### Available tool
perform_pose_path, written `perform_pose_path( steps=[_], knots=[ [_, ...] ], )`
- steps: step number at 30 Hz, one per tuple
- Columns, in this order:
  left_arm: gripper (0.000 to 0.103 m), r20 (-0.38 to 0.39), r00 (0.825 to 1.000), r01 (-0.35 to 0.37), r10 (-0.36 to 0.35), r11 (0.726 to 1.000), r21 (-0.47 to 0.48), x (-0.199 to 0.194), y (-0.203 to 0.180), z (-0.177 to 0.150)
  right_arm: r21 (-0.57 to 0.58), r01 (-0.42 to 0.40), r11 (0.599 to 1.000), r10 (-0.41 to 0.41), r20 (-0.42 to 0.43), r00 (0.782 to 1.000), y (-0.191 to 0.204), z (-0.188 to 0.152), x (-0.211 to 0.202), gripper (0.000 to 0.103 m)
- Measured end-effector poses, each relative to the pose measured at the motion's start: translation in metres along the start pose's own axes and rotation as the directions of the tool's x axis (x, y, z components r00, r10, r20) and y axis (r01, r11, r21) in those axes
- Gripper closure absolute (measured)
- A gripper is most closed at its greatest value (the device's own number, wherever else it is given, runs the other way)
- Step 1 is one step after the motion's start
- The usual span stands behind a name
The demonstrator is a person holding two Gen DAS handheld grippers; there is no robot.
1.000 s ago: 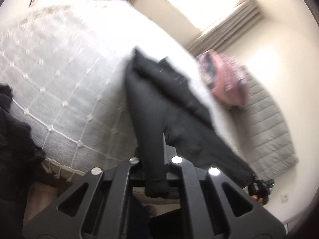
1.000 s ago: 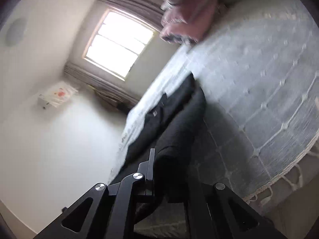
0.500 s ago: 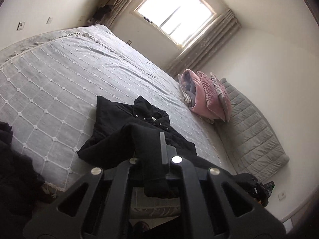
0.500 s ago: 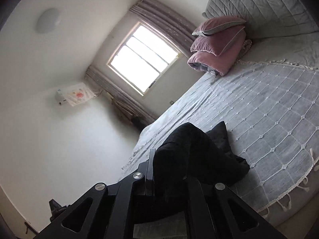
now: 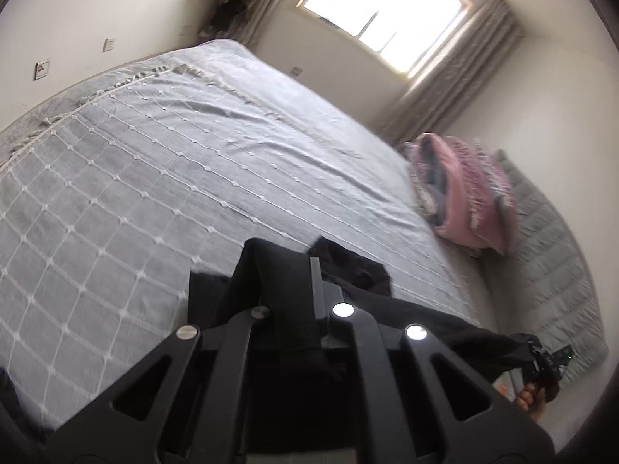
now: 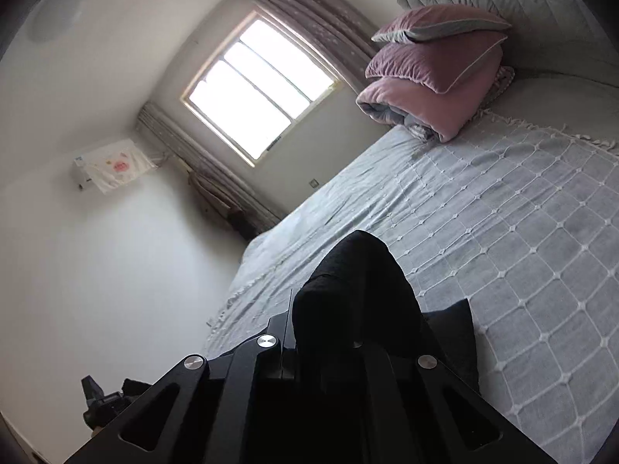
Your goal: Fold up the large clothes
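A black garment (image 5: 437, 326) hangs stretched between my two grippers above the near edge of the bed. My left gripper (image 5: 286, 290) is shut on one bunched edge of it, and the cloth drapes over the fingers. In the left wrist view the right gripper (image 5: 543, 359) shows far right, with a person's hand (image 5: 530, 400) under it. In the right wrist view the garment (image 6: 359, 278) bulges over my right gripper (image 6: 329, 332), which is shut on it; its fingertips are hidden. The left gripper (image 6: 96, 402) is a small dark shape at the lower left.
The bed (image 5: 162, 178) has a grey quilted cover with a white grid. Pink pillows (image 6: 433, 89) are stacked against a grey padded headboard (image 5: 549, 255). A bright window (image 6: 259, 92) with curtains is on the far wall.
Both grippers rose and swung over the bed with the garment. It lay spread on the cover a second ago; now most of it is lifted and bunched at the fingers.
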State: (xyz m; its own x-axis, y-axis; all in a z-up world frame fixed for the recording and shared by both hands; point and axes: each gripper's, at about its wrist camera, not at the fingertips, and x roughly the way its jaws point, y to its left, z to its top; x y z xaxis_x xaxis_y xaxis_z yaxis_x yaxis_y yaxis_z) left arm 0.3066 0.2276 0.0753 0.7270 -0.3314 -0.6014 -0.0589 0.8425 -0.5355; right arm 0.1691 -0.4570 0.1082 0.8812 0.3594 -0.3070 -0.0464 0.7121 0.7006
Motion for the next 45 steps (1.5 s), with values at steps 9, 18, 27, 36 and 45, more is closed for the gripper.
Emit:
perform_pose_path(
  steps=[9, 18, 27, 36, 45],
  knots=[
    [0.097, -0.198, 0.932, -0.306, 0.305, 0.952, 0.022, 0.251, 0.013, 0.064, 0.039, 0.252, 0.967, -0.239, -0.205, 0.949, -0.072, 0.060, 0.266, 0.098],
    [0.096, -0.271, 0.896, -0.370, 0.352, 0.929, -0.015, 0.319, 0.057, 0.026, 0.072, 0.408, 0.910, -0.358, -0.361, 0.861, -0.180, 0.001, 0.366, 0.098],
    [0.078, -0.277, 0.960, -0.092, 0.036, 0.977, -0.191, 0.239, 0.070, 0.058, 0.144, 0.290, 0.946, -0.230, -0.332, 0.915, -0.157, 0.040, 0.305, 0.058],
    [0.036, -0.225, 0.972, -0.122, 0.061, 0.955, -0.269, 0.230, 0.104, 0.065, -0.135, 0.346, 0.929, -0.371, -0.315, 0.873, -0.151, 0.027, 0.295, 0.020],
    [0.097, -0.310, 0.898, -0.317, 0.313, 0.948, 0.039, 0.291, 0.081, 0.021, -0.360, 0.438, 0.824, -0.555, -0.354, 0.753, -0.161, -0.017, 0.359, 0.096]
  ],
)
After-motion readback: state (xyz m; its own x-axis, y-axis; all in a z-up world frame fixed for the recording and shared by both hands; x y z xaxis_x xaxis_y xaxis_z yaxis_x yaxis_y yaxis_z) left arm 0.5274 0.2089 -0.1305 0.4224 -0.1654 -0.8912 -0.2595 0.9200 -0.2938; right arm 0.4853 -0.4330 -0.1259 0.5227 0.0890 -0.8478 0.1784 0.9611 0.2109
